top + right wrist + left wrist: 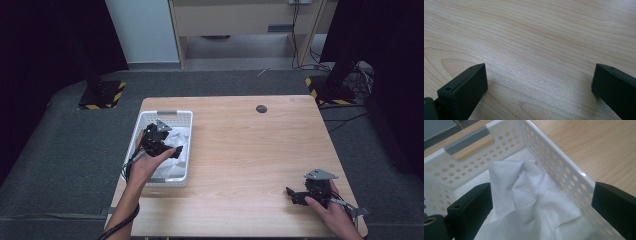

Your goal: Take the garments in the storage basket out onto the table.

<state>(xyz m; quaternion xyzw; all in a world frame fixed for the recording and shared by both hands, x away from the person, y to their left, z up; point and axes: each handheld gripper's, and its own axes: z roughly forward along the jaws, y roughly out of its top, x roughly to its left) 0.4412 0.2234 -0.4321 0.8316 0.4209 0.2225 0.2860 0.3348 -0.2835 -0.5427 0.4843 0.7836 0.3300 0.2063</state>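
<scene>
A white perforated basket (148, 119) stands on the left part of the wooden table, and a crumpled white cloth (176, 137) lies inside it. My left gripper (175, 150) hovers over the basket, open, its jaws wide apart on either side of the cloth (529, 195). The basket wall (554, 162) runs along the right of the left gripper view. My right gripper (291, 195) rests low near the table's front right corner, open, with only bare wood (536, 50) between its jaws.
A small dark round cap (261, 108) sits near the table's far edge. The table (250, 150) is bare wood between basket and right gripper. Black stands with yellow striped bases (102, 95) are on the floor beyond.
</scene>
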